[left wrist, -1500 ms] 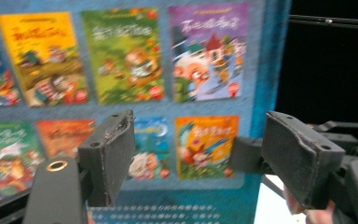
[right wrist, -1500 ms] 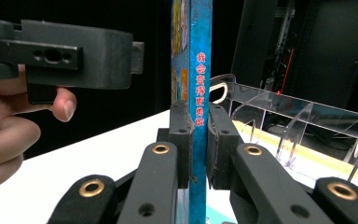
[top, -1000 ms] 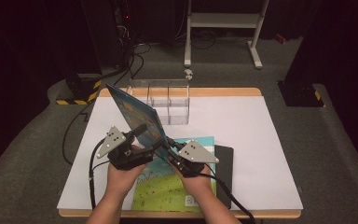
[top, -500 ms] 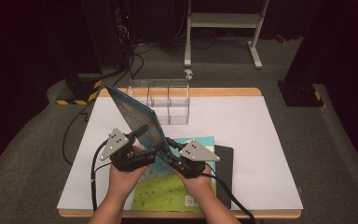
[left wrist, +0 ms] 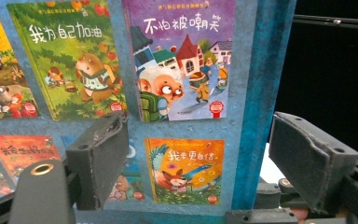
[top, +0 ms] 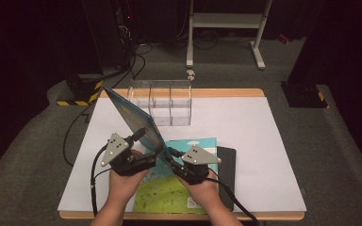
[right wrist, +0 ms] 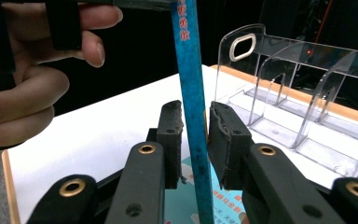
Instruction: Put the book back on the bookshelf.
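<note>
I saw the counter (top: 264, 92) covered by a white sheet (top: 259, 141). A clear divided rack (top: 162, 101) stood on it toward the far edge. Nearer me lay a green picture book (top: 169, 193), with a black pad (top: 226, 165) just right of it.

Raised book (top: 134, 117): blue cover, spine blue; back shows small cover pictures in green, purple, orange.
Flat book (top: 179, 188): teal at far edge, green with scattered specks at near edge.
Organizer (top: 162, 101): clear, colourless.
Table sheet (top: 254, 141): plain white.
Table edge (top: 226, 92): light wood.
Dark pad (top: 226, 165): black.
Gripper plates (top: 200, 155): grey.
</note>
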### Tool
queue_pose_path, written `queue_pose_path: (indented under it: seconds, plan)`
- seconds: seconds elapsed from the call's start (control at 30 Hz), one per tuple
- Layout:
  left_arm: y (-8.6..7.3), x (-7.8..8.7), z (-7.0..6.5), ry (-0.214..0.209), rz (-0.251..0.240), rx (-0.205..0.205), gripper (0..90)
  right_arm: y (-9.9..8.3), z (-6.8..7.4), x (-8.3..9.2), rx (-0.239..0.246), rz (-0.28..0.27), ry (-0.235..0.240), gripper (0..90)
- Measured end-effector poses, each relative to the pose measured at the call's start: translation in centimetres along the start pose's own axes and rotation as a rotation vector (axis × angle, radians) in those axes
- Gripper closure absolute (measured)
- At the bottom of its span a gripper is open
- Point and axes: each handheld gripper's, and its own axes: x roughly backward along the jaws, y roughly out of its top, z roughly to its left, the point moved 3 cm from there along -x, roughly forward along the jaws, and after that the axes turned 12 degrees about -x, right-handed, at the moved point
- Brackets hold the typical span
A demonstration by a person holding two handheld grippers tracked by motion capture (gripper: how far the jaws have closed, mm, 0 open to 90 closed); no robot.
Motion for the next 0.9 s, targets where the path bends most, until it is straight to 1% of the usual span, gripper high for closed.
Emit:
queue_pose_path:
  seconds: [0.13, 0.3, 0.33, 0.43, 0.6, 0.7, 0.73, 0.77, 0.9]
  plan:
    - [-0.1, -0.1, 0.0, 0.013, 0.004, 0.004, 18.9, -0.3, 0.2, -0.2, 0.0, 0.011, 0.004, 75.4]
    - [-0.4, 0.0, 0.1, 0.026, 0.019, -0.021, 18.8, -0.5, 0.8, -0.4, 0.005, 0.026, 0.025, 75.0]
    - [-0.5, 0.0, 0.1, 0.033, 0.018, -0.019, 19.6, -0.6, 0.9, -0.5, 0.006, 0.03, 0.028, 74.9]
    - [-0.7, 0.0, 0.2, 0.043, 0.03, -0.032, 21.2, -0.7, 1.3, -0.6, 0.011, 0.04, 0.04, 74.6]
    - [-0.9, 0.0, 0.3, 0.061, 0.031, -0.042, 23.4, -0.9, 1.7, -0.8, 0.019, 0.047, 0.048, 74.3]
    - [-1.1, 0.1, 0.3, 0.071, 0.037, -0.069, 24.2, -1.0, 1.8, -0.9, 0.021, 0.051, 0.054, 73.6]
    - [-1.1, 0.1, 0.3, 0.074, 0.038, -0.071, 24.2, -1.0, 1.9, -1.0, 0.022, 0.053, 0.057, 73.4]
    - [-1.2, 0.1, 0.3, 0.077, 0.035, -0.064, 24.3, -1.1, 1.9, -1.0, 0.021, 0.055, 0.059, 73.2]
    - [-1.6, 0.0, 0.3, 0.095, 0.041, -0.079, 24.5, -1.2, 2.0, -1.0, 0.021, 0.059, 0.06, 73.2]
